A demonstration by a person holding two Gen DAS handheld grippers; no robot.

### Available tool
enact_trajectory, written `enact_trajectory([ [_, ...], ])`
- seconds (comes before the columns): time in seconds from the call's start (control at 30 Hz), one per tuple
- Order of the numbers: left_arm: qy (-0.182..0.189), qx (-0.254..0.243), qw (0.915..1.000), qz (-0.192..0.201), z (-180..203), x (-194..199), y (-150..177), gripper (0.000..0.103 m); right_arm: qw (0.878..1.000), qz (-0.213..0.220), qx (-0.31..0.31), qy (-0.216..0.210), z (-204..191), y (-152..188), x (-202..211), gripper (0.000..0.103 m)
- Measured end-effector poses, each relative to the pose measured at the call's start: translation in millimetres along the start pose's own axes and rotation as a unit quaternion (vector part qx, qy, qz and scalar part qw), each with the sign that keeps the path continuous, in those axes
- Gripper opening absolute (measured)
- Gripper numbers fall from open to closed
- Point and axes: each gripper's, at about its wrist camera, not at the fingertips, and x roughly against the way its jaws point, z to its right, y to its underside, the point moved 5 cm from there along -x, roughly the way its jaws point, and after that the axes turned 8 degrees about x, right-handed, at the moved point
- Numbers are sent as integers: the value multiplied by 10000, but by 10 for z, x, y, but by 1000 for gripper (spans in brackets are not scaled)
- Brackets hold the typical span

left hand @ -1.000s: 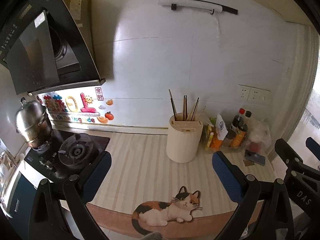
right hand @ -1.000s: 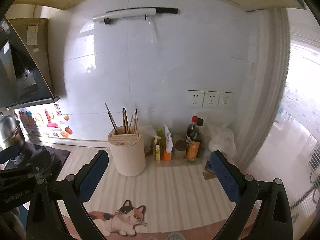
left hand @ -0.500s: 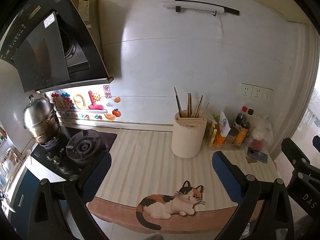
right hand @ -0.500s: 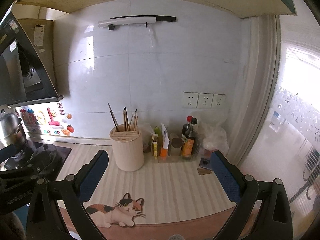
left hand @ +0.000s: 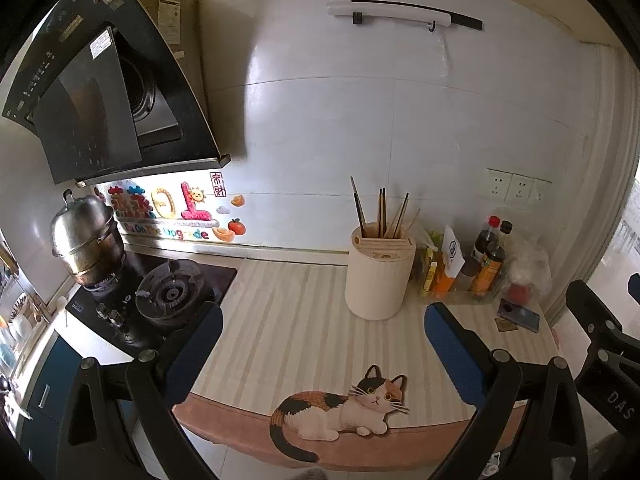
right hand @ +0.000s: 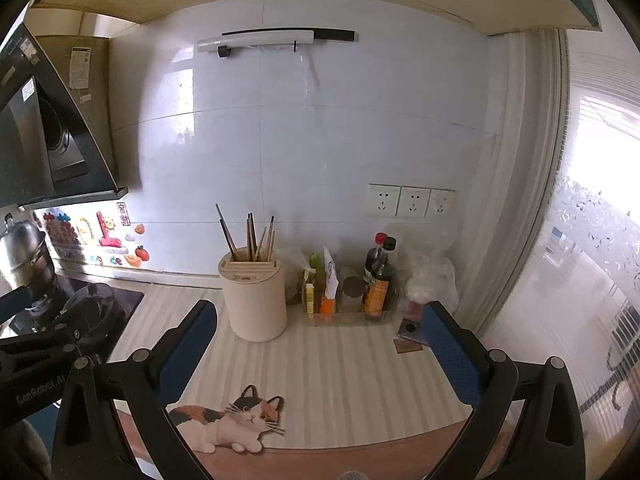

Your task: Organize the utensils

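Cream holder (left hand: 379, 274) at frame centre keeps chopsticks (left hand: 384, 213) upright; left gripper (left hand: 320, 354) and right gripper (right hand: 320, 354) gape empty, well apart from it.

You hold both grippers level and side by side, each aimed toward the far wall. Your left gripper (left hand: 322, 346), a black linked frame with blue padded fingers (left hand: 194, 350), has its jaws spread wide with nothing between them. Your right gripper (right hand: 320, 346), of the same black frame and blue padded fingers (right hand: 452, 350), is spread just as wide and also carries nothing. Each shows at the edge of the other's view: the right one at the left camera's right edge, the left one at the right camera's left edge.
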Motion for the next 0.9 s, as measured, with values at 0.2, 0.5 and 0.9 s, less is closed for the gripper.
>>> enact_trajectory([
  [0.2,-14,-21,10000,3,24,-18,-2,103,10000,-20,11,-10,44,6,-40,103],
  [0.5,5,-27,10000,19,42,-34,-33,103,10000,-54,43,-48,70,-1,-126,103],
  [0.9,-1,-66,9999,80,32,-77,-84,103,9999,-67,37,-68,52,-29,-187,103],
])
